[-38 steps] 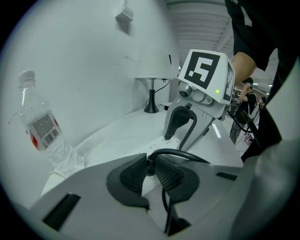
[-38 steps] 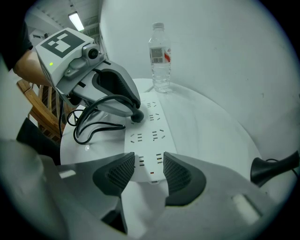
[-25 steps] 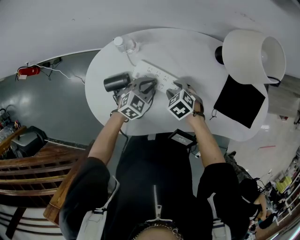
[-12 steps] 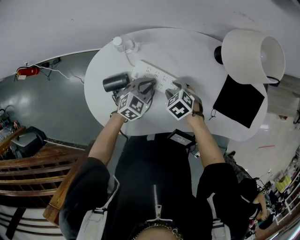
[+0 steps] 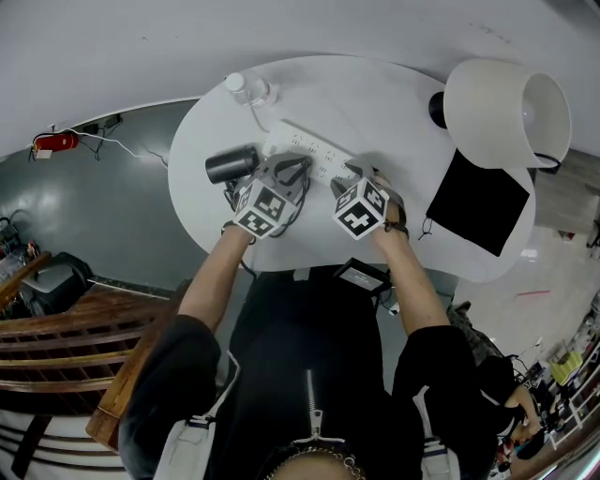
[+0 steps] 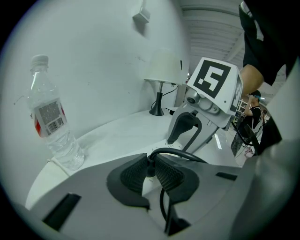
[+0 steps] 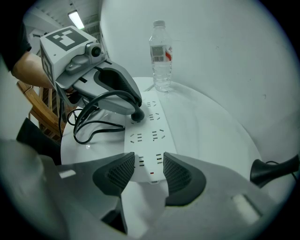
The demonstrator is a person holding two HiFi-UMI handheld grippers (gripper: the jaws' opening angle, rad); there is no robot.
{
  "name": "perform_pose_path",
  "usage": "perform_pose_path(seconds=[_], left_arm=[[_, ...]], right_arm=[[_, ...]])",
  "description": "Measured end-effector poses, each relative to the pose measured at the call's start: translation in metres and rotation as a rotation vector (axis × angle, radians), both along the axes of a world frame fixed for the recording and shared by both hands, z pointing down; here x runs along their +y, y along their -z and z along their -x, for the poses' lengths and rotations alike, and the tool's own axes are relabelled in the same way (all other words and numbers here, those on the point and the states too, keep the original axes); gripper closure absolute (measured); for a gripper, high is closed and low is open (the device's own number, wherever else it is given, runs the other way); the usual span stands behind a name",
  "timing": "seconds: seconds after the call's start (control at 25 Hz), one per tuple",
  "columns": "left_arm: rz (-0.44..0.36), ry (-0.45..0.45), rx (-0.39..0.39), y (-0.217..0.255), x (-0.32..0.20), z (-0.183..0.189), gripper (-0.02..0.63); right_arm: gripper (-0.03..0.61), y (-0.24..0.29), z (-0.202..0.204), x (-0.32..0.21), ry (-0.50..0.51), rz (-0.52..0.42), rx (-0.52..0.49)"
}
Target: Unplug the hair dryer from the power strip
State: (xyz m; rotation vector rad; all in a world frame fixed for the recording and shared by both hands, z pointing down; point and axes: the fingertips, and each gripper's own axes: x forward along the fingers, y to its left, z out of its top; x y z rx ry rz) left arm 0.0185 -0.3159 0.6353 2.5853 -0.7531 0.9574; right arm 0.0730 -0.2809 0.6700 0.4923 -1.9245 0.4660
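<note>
Setting: white wall [image 5: 281, 28] and grey floor [image 5: 112, 216], with a white oval tabletop [image 5: 394, 94] set against the wall. Item 1, power strip [image 5: 314, 155]: white and flat on the tabletop, its long axis ran from upper left to lower right in the head view, between the two grippers. Item 2, plug [image 7: 137, 116]: black and seated in a socket of the strip; in the right gripper view it stood farther up the strip than the right gripper's own end. Item 3, cord [image 7: 89, 126]: black, it looped over the tabletop at the left of that view. Item 4, hair dryer [image 5: 230, 166]: dark-barrelled, it lay at left centre of the head view, just beside the strip. Item 5, left gripper [image 6: 149, 171]: its jaws were closed on the plug where the cord arches out; this was the nearer hand, and already on the task's thing. Item 6, right gripper [image 7: 149, 176]: its jaws were apart, poised over the strip's near end without clasping it, and whether the tips bore down on it could not be told. Judgement: the plug sat directly at the left gripper, so the coming pull would run away from the strip's face, square to its long axis, with the right gripper placed to steady the strip. Container: water bottle [image 5: 248, 89], clear and capped, stood upright at the tabletop's upper left; its fill level was not legible. Other: lamp [image 5: 506, 112], upper right.
</note>
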Motion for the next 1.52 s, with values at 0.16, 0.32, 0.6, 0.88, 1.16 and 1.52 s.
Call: perform_pose_path(seconds=[0.16,0.32,0.6,0.88,1.16,1.52], left_arm=[[-0.055,-0.033,-0.041,0.000,0.004,-0.001,0.558],[-0.100,-0.039,-0.067,-0.001,0.007,0.000,0.558],[0.041,0.043,0.012,0.000,-0.004,0.001,0.558],[-0.126,-0.036,-0.099,-0.001,0.009,-0.001,0.558],[-0.063,0.009,-0.051,0.002,0.004,0.001,0.560],[-0.098,-0.016,-0.068,0.004,0.006,0.001,0.560]], right_arm=[[0.397,0.000,0.000,0.000,-0.005,0.003,0.002],[0.397,0.000,0.001,-0.001,-0.008,0.007,0.010],[0.397,0.000,0.000,-0.001,-0.006,0.009,0.014],[0.397,-0.001,0.001,-0.002,-0.006,0.012,0.016],[0.397,0.000,0.001,-0.002,-0.011,0.012,0.014],[0.399,0.001,0.002,-0.003,-0.016,0.012,0.014]])
